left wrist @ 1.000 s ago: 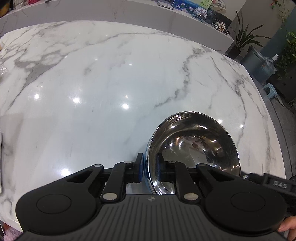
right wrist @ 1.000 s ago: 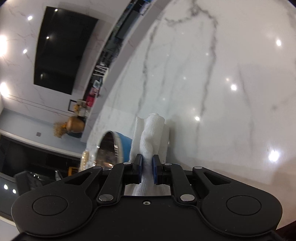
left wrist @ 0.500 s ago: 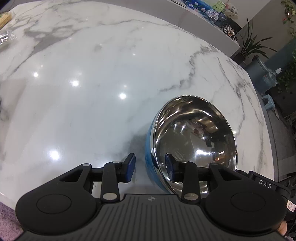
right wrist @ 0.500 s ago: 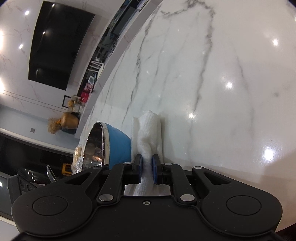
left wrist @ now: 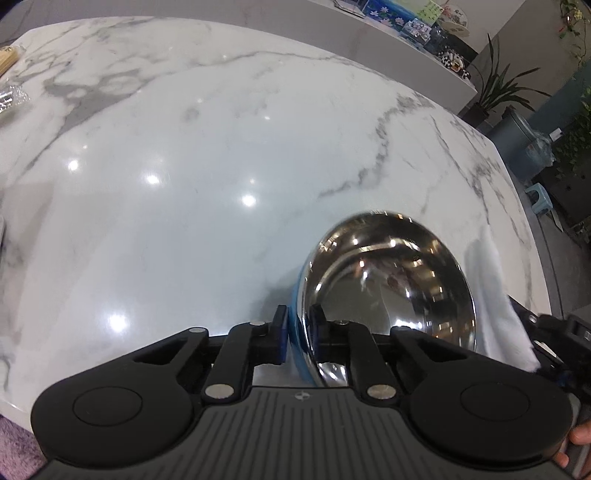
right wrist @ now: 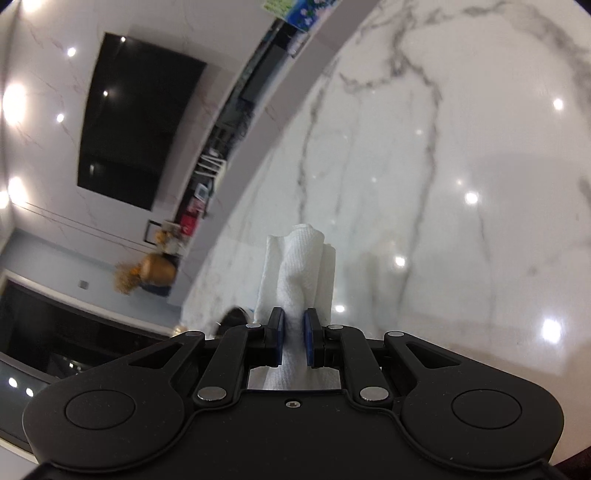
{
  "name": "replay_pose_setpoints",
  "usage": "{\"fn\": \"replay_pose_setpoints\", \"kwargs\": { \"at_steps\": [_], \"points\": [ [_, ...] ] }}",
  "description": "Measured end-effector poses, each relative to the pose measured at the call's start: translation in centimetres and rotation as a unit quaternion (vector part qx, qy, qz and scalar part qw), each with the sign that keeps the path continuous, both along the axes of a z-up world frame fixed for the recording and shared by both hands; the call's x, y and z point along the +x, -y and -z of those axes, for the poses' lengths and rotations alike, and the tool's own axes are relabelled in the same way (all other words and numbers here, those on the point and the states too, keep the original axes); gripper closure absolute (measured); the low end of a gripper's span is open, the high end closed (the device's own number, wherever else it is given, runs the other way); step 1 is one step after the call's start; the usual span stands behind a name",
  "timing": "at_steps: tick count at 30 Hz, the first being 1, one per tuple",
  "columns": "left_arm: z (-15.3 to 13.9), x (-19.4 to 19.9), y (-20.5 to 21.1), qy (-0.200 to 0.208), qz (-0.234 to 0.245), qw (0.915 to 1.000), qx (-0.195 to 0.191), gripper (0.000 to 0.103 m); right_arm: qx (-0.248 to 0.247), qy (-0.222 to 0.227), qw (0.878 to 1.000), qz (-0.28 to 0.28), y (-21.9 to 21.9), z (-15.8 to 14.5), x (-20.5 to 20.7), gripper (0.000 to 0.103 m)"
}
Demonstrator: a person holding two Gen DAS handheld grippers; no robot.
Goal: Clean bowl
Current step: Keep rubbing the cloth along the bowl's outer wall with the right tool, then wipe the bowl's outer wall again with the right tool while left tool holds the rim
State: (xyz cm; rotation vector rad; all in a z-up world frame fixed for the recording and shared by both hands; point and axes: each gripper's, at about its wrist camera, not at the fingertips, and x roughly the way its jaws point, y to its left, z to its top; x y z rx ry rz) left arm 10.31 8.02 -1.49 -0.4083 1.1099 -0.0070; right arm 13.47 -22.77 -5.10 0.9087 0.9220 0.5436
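A steel bowl [left wrist: 391,291] with a blue outside is tilted on its side above the marble table [left wrist: 184,155]. My left gripper [left wrist: 298,334] is shut on the bowl's rim, one pad inside and one outside. My right gripper [right wrist: 293,334] is shut on a folded white cloth [right wrist: 299,273] that sticks out past the fingers. In the left wrist view the cloth [left wrist: 495,295] and the right gripper's black body sit just right of the bowl. The bowl does not show in the right wrist view.
A packet [left wrist: 11,98] lies at the table's far left edge. Beyond the table's right edge stand a grey bin [left wrist: 524,144], a potted plant [left wrist: 498,88] and a small stool [left wrist: 541,197]. A counter with boxes [left wrist: 406,26] runs behind.
My left gripper closed again on the bowl's rim after opening half a second ago. The cloth in my right gripper came up beside the bowl, and the bowl left the right wrist view.
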Motion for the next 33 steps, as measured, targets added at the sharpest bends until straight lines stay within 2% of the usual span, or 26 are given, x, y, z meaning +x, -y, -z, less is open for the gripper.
{"fn": "replay_pose_setpoints", "kwargs": {
  "at_steps": [10,17,20,28,33],
  "points": [
    [-0.2,0.7,-0.1,0.005,0.0,1.0,0.009,0.093,0.017,0.0,0.999,-0.032,-1.7,0.7,-0.2,0.092],
    [-0.3,0.7,-0.2,0.008,0.002,0.9999,0.011,0.093,-0.014,-0.028,0.999,-0.031,-2.7,2.4,0.4,0.092],
    [-0.1,0.6,-0.6,0.009,-0.004,0.9999,-0.004,0.093,-0.024,-0.044,0.998,-0.034,-3.4,3.5,0.4,0.092],
    [1.1,-0.6,-1.1,-0.01,-0.023,0.9983,-0.052,0.072,-0.028,-0.044,0.998,-0.03,-3.7,3.9,0.0,0.093],
    [0.7,-1.5,-0.6,-0.01,-0.019,0.9988,-0.045,0.07,-0.041,-0.038,0.998,-0.031,-4.1,3.6,-0.2,0.093]
  ]
}}
